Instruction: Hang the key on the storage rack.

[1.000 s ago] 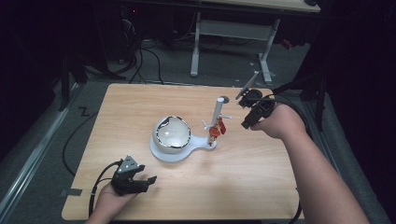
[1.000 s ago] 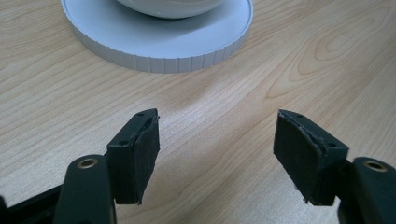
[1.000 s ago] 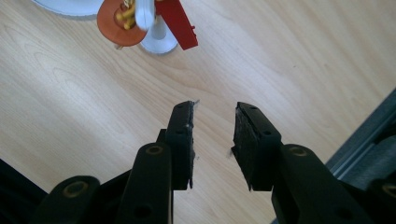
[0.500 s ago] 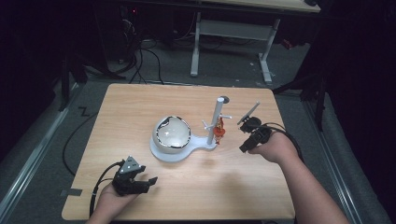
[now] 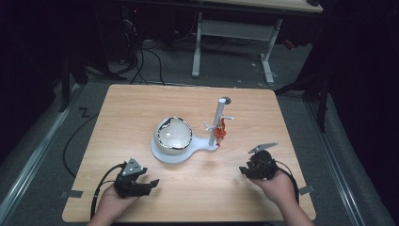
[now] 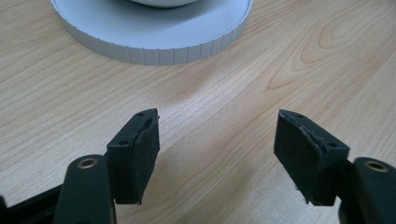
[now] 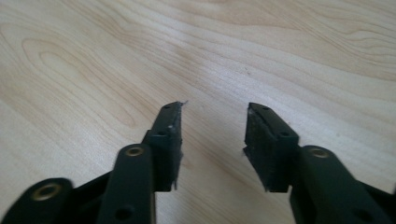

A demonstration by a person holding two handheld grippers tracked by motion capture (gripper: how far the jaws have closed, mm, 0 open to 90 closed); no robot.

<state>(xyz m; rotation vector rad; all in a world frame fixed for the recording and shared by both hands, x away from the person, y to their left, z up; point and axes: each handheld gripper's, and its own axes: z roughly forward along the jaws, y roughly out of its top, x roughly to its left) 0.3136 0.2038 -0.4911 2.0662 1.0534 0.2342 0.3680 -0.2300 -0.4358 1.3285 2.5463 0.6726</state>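
A white bowl (image 5: 174, 135) sits on a grey stand (image 5: 181, 154) in the middle of the table (image 5: 141, 103). The left gripper (image 5: 149, 184) rests near the front edge, jaws wide apart and holding nothing. The right gripper (image 5: 243, 169), near the front right corner, is partly open and holds nothing too.

No legible text, labels, brands or numbers on any surface.

Wooden table (image 5: 141, 113), white-legged desk (image 5: 235, 33) behind, cables (image 5: 150, 61) on the floor, perhaps carpeted
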